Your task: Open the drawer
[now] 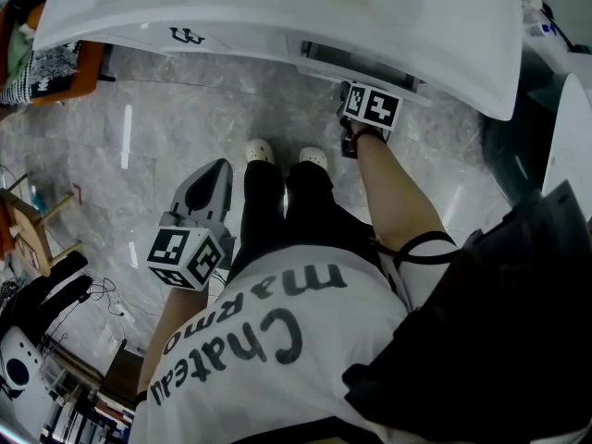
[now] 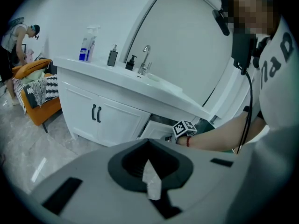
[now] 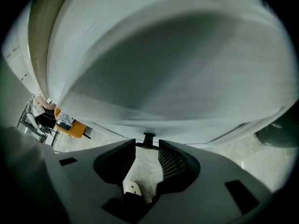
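White vanity drawer (image 2: 155, 130) sits at 1 o'clock in head view under the white countertop (image 1: 277, 7), its small dark handle (image 3: 148, 138) at the tips of the right gripper (image 3: 147, 145), jaws wide apart and gripping nothing, so a pull now likely slips off; left gripper (image 1: 215, 178) hangs closed, empty.

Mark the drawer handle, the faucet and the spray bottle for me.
drawer handle (image 3: 148, 139): right gripper view, on its dark post below the drawer front.
faucet (image 2: 146, 62): left gripper view, on its upright stem.
spray bottle (image 2: 84, 54): left gripper view, on its blue lower part.
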Tool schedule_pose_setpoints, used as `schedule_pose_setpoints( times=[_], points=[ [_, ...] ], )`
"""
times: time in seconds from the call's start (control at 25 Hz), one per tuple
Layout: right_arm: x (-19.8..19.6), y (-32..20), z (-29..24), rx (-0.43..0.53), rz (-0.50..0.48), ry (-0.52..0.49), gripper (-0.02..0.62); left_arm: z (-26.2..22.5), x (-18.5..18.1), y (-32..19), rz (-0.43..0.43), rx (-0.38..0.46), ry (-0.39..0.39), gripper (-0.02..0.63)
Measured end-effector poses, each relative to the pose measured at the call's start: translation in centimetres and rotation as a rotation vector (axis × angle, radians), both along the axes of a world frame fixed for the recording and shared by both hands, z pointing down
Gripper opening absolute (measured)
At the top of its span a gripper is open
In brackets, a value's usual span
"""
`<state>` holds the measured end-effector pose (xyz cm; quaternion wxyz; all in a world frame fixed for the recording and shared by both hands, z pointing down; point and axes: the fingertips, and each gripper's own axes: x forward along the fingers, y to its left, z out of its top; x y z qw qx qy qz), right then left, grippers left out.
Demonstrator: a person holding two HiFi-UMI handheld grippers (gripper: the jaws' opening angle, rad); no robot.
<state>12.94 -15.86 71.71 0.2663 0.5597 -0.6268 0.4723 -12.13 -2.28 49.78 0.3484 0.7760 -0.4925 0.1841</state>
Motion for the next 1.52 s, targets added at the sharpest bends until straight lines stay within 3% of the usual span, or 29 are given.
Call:
schedule_pose_setpoints(
  times=[0.28,1.52],
  points=[
    [-0.6,2.3,0.0,-0.018,-0.020,0.009,0.159,0.4,-0.8,1.5,-0.039,-0.015,0.027,0.005],
    [-2.1,7.1,0.4,-0.030,-0.078,0.032,0.153,2.8,2.1,3.7,0.035,-0.070,0.054,0.005]
  ],
)
